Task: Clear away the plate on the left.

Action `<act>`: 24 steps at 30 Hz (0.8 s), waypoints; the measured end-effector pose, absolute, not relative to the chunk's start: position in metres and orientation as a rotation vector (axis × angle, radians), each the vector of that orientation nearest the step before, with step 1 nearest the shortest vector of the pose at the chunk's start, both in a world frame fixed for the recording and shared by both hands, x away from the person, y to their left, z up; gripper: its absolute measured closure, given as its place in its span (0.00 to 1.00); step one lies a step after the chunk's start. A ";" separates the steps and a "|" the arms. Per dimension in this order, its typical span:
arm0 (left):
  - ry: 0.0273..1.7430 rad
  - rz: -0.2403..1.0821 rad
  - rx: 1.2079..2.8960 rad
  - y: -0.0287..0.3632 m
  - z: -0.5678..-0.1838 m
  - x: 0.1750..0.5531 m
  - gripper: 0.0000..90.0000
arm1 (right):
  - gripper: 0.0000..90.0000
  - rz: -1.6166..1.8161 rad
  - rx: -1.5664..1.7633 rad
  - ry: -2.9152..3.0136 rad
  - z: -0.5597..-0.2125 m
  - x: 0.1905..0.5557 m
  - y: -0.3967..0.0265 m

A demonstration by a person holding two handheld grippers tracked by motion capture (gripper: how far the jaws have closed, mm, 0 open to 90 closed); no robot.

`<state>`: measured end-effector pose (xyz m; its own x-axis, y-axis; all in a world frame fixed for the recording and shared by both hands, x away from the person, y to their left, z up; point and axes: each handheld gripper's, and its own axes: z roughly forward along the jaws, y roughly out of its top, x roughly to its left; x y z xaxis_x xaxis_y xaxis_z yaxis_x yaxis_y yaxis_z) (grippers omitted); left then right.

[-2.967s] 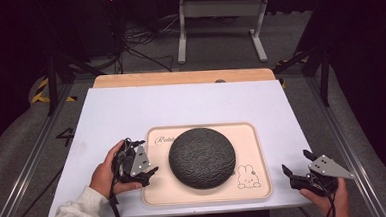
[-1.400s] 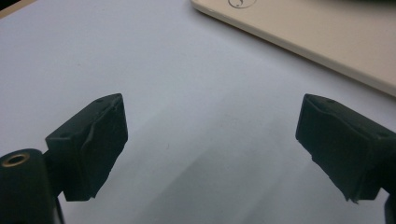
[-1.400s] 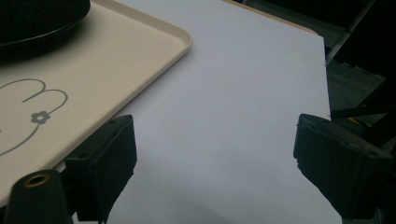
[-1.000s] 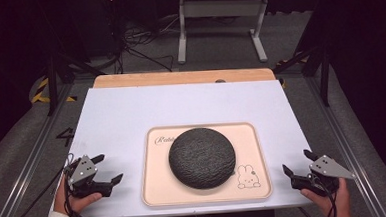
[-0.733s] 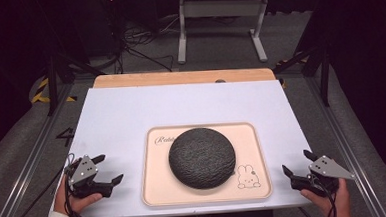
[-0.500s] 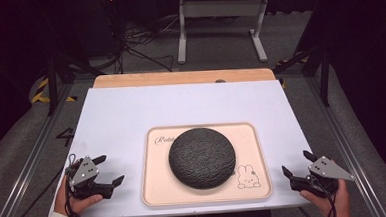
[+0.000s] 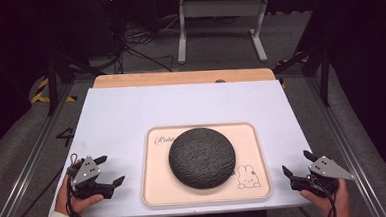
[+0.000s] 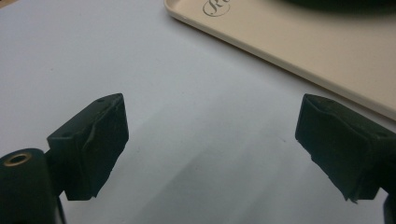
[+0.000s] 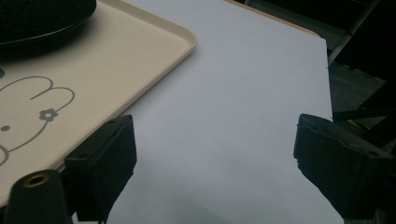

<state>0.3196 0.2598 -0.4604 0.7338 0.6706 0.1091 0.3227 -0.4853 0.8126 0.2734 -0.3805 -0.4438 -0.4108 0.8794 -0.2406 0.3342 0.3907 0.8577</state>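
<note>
A cream tray with a rabbit drawing lies at the table's near middle. On it sits a dark round textured dome. My left gripper rests at the near left of the table, left of the tray, open with nothing between its fingers. In the left gripper view the tray edge runs across the upper right. My right gripper sits at the near right corner, open and empty. The right gripper view shows the tray corner and the dome's edge.
The white table top has a wooden strip along its far edge. Beyond it stand a metal frame and cables on the floor. The table's right edge is close to my right gripper.
Three seconds ago my left gripper was at the tray's left edge; it has since drawn back to the near left of the table. The right gripper has barely moved.
</note>
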 end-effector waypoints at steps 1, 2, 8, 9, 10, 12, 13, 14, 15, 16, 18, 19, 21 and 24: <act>0.747 0.532 2.104 0.260 -0.460 0.319 0.12 | 0.15 0.967 1.039 1.934 -0.444 0.273 -0.381; 0.749 0.531 2.105 0.259 -0.461 0.319 0.12 | 0.15 0.968 1.039 1.934 -0.444 0.273 -0.381; 0.746 0.526 2.115 0.257 -0.461 0.319 0.12 | 0.15 0.968 1.035 1.937 -0.444 0.274 -0.381; 0.744 0.528 2.116 0.257 -0.461 0.320 0.12 | 0.15 0.968 1.035 1.937 -0.444 0.274 -0.381; 0.744 0.527 2.116 0.257 -0.461 0.320 0.12 | 0.15 0.966 1.034 1.939 -0.444 0.274 -0.381; 0.742 0.535 2.115 0.257 -0.461 0.320 0.12 | 0.15 0.964 1.037 1.938 -0.444 0.274 -0.381; 0.738 0.538 2.112 0.257 -0.460 0.320 0.13 | 0.15 0.965 1.036 1.939 -0.444 0.275 -0.381; 0.746 0.534 2.105 0.257 -0.460 0.320 0.12 | 0.15 0.968 1.036 1.937 -0.444 0.275 -0.381; 0.746 0.534 2.105 0.257 -0.460 0.320 0.13 | 0.15 0.968 1.036 1.937 -0.444 0.275 -0.381; 0.745 0.540 2.112 0.257 -0.460 0.319 0.13 | 0.15 0.969 1.038 1.938 -0.445 0.275 -0.381; 0.747 0.538 2.108 0.257 -0.460 0.319 0.12 | 0.15 0.968 1.034 1.946 -0.445 0.276 -0.380; 0.746 0.540 2.112 0.257 -0.460 0.320 0.12 | 0.15 0.966 1.033 1.948 -0.445 0.276 -0.380; 0.739 0.539 2.111 0.256 -0.460 0.320 0.12 | 0.15 0.964 1.033 1.948 -0.446 0.275 -0.381; 0.740 0.537 2.119 0.255 -0.460 0.321 0.12 | 0.15 0.970 1.042 1.937 -0.445 0.274 -0.382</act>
<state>0.3211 0.2548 -0.4600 0.7375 0.6646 0.1201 0.3198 -0.5004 0.8046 0.2741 -0.3825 -0.4449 -0.4127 0.8792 -0.2379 0.3362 0.3898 0.8573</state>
